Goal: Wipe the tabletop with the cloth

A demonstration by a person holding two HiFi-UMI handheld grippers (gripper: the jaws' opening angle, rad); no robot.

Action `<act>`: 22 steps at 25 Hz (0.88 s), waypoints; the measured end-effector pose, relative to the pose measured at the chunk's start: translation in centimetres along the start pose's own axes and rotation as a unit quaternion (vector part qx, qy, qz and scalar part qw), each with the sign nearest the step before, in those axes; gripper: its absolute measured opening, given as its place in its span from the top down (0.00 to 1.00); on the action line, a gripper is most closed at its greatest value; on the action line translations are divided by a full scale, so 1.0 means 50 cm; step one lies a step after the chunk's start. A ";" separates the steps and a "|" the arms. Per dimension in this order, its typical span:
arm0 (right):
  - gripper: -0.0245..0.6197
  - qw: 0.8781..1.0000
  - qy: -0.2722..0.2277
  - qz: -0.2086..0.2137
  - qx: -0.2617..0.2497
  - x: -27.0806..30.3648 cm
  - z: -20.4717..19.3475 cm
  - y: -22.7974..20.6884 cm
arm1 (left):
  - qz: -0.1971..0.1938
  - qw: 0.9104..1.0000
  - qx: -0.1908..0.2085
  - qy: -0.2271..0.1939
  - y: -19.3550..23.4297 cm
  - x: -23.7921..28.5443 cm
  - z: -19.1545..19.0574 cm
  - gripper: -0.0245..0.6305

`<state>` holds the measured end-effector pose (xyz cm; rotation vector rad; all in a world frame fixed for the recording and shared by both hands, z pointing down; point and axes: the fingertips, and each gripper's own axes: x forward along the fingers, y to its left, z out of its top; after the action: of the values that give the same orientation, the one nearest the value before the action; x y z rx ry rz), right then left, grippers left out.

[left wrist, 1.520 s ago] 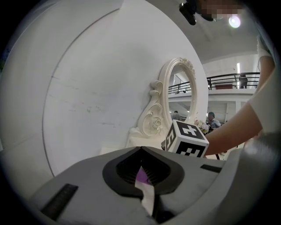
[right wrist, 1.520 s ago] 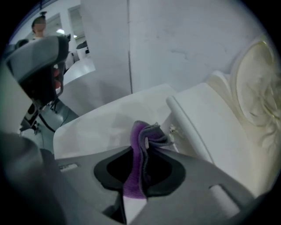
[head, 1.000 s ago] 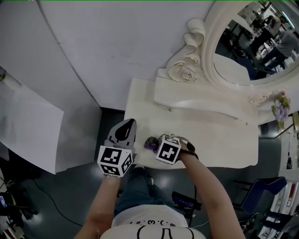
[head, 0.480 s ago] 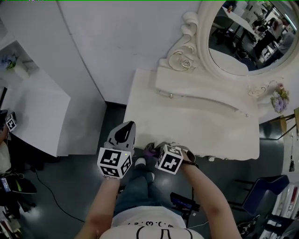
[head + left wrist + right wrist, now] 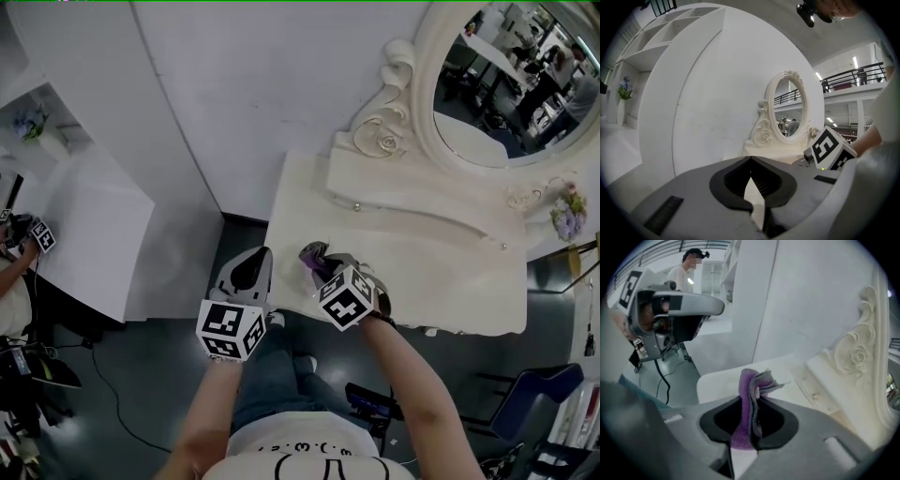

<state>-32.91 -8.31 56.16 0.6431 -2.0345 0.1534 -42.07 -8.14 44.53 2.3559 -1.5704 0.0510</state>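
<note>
A purple and grey cloth point(image 5: 752, 394) is pinched upright between the jaws of my right gripper point(image 5: 751, 425), which is shut on it. In the head view that cloth point(image 5: 314, 260) hangs over the near left part of the white dressing tabletop point(image 5: 422, 272), with the right gripper point(image 5: 323, 265) just behind it. My left gripper point(image 5: 251, 267) sits off the table's left front corner, above the floor. In its own view the left gripper point(image 5: 752, 180) has its jaws together with nothing between them.
A carved white mirror frame point(image 5: 394, 122) and a raised shelf point(image 5: 412, 202) stand along the back of the table. Small flowers point(image 5: 569, 220) sit at the far right. A white wall point(image 5: 234, 103) rises to the left. A person point(image 5: 689, 268) stands far left.
The right gripper has carried the cloth from the table's front edge up and forward over the tabletop. The left gripper has barely moved. The head view has shifted.
</note>
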 end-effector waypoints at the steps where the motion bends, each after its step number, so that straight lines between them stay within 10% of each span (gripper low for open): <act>1: 0.82 1.000 0.006 -0.011 0.011 0.018 0.010 -0.018 | -0.002 1.000 0.001 0.001 0.011 0.010 0.005 0.96; 11: 0.82 0.985 0.091 -0.075 0.128 0.216 0.088 -0.196 | -0.006 1.000 0.003 0.016 0.173 0.131 0.053 0.96; 22: 0.83 0.988 0.153 -0.027 0.025 0.338 0.220 -0.242 | 0.012 0.999 -0.009 0.033 0.311 0.192 0.048 0.96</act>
<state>-42.06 -28.95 62.62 0.6619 -1.7209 0.2570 -52.65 -22.87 47.80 2.2981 -1.5611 0.1178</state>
